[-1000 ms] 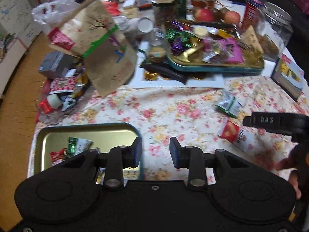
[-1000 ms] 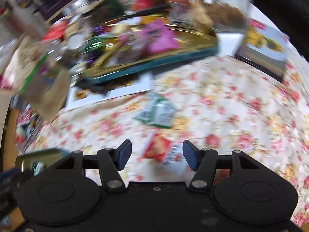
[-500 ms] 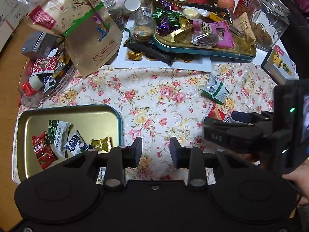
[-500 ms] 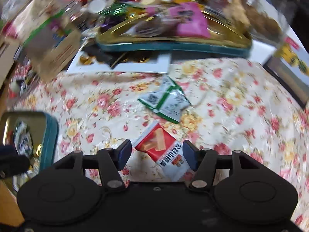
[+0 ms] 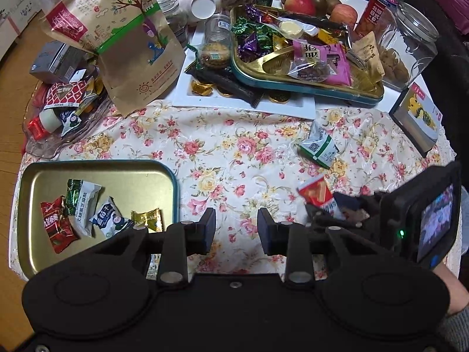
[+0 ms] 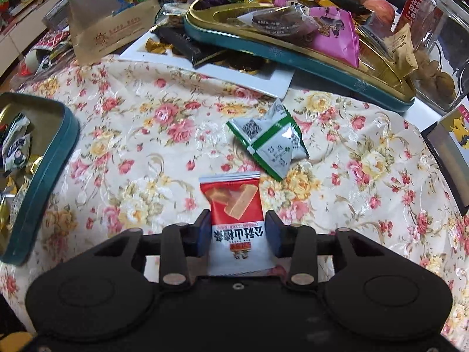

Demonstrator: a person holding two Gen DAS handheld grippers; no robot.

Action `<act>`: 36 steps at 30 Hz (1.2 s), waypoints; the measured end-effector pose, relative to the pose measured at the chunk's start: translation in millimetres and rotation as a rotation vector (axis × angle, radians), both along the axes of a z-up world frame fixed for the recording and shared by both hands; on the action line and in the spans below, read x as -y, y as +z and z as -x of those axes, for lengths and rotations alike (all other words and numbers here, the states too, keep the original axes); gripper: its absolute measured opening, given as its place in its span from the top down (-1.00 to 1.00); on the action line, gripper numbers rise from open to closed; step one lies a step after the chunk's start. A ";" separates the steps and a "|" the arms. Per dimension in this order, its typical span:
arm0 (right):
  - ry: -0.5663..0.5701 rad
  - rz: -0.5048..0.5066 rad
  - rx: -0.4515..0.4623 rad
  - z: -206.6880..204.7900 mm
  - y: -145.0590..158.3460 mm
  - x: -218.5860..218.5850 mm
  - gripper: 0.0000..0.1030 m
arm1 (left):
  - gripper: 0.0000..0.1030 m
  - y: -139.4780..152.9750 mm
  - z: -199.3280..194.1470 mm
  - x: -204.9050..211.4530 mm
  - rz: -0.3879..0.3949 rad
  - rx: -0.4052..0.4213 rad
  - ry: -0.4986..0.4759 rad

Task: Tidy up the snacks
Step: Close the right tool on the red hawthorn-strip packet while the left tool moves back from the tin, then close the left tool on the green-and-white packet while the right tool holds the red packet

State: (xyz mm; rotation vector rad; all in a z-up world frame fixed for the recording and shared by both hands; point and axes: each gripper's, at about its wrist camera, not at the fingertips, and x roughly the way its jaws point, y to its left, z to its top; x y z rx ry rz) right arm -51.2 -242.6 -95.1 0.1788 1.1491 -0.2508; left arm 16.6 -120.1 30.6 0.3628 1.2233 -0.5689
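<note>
Right wrist view cuts off the lower end of the red and white snack packet (image 6: 234, 220) behind the right claw (image 6: 236, 233), whose jaws have just been closing and now press its sides. Only the left wrist view shows the inside of the gold tray (image 5: 123, 173), four wrapped snacks lying there; the left claw (image 5: 236, 230) stands apart with nothing between. A green and white packet (image 6: 268, 143) lies just beyond on the floral bench (image 6: 146, 135)
</note>
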 end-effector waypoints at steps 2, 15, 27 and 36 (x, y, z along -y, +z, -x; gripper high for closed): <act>-0.012 -0.034 -0.017 7.3 2.9 1.7 0.23 | 0.19 -2.1 2.4 7.3 -0.002 -0.001 -0.011; -0.128 -0.169 -0.141 73.4 17.9 22.2 0.26 | 0.19 -31.2 -0.5 67.9 0.169 -0.140 0.071; -0.271 -0.220 -0.035 93.0 48.6 67.0 0.26 | 0.20 -60.2 -6.1 129.1 0.156 -0.030 0.008; -0.255 -0.226 0.048 90.2 77.2 61.9 0.27 | 0.20 -76.6 -5.9 154.6 0.043 0.038 -0.082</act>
